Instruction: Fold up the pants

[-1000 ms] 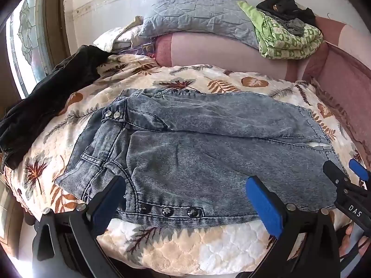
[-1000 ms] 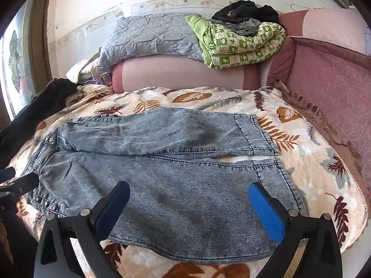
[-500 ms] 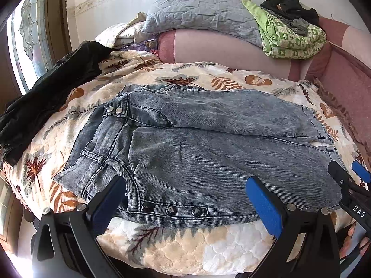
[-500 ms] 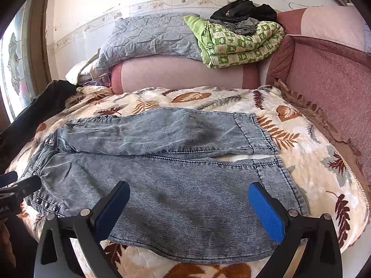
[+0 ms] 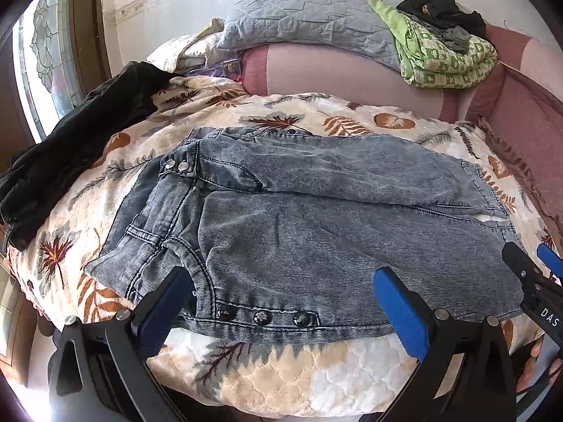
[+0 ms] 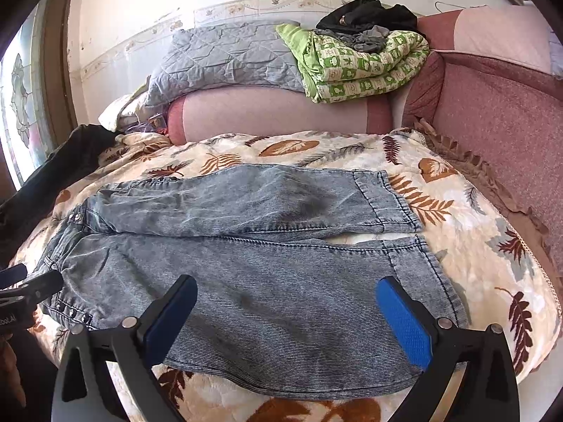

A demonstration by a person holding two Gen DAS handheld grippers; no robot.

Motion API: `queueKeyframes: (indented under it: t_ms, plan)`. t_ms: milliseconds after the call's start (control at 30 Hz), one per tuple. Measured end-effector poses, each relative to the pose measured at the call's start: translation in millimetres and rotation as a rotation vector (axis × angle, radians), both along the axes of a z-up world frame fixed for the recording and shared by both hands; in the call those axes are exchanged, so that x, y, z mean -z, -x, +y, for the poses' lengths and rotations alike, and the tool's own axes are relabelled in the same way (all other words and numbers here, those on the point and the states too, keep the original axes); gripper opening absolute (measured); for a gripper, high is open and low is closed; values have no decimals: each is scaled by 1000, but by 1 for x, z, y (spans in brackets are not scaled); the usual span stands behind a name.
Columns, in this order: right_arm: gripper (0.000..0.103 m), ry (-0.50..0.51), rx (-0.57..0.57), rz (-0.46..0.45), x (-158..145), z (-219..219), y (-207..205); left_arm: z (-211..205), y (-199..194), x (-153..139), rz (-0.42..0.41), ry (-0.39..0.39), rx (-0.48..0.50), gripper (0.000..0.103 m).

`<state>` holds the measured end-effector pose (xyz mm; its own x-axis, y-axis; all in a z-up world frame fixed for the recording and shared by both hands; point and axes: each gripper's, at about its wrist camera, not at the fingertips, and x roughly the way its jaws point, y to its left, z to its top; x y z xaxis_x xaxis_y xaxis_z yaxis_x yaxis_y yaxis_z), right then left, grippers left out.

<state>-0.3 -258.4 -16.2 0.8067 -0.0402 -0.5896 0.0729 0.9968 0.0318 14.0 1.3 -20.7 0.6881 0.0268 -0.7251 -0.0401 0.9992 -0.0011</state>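
pants [image 5: 316,232]: grey washed denim, lying flat on the leaf-print blanket [image 5: 281,379], both legs side by side and running left to right, waistband at the left end, cuffs at the right
near leg: lying along the near edge of the bed, three dark studs [image 5: 262,316] showing on its near hem close to the waist
far leg: sitting just behind the near one, touching it along most of the length, a sliver of blanket showing between the cuffs
left gripper [image 5: 281,302]: hovering at the near edge over the waist end, blue-padded fingers [image 5: 399,307] spread wide, gripping nothing
right gripper [image 6: 286,311]: hovering at the near edge over the cuff half of the near leg, fingers [image 6: 403,320] spread wide too, nothing between them (contact with the denim is hard to judge from here)
black garment [image 5: 77,133]: draping over the far left corner of the bed, apart from the pants
far side: grey quilted pillow [image 6: 225,56] and folded green checked blanket [image 6: 359,66] sitting on the pink bolster [image 6: 274,112], dark clothes piled on the green one
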Motion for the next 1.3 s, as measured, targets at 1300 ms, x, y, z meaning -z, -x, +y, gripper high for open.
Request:
queueKeyframes:
  t_ms: [1300]
  plan:
    - [103,1,1,-3,-1,-1,1,1,0,3,17,10,-9,103]
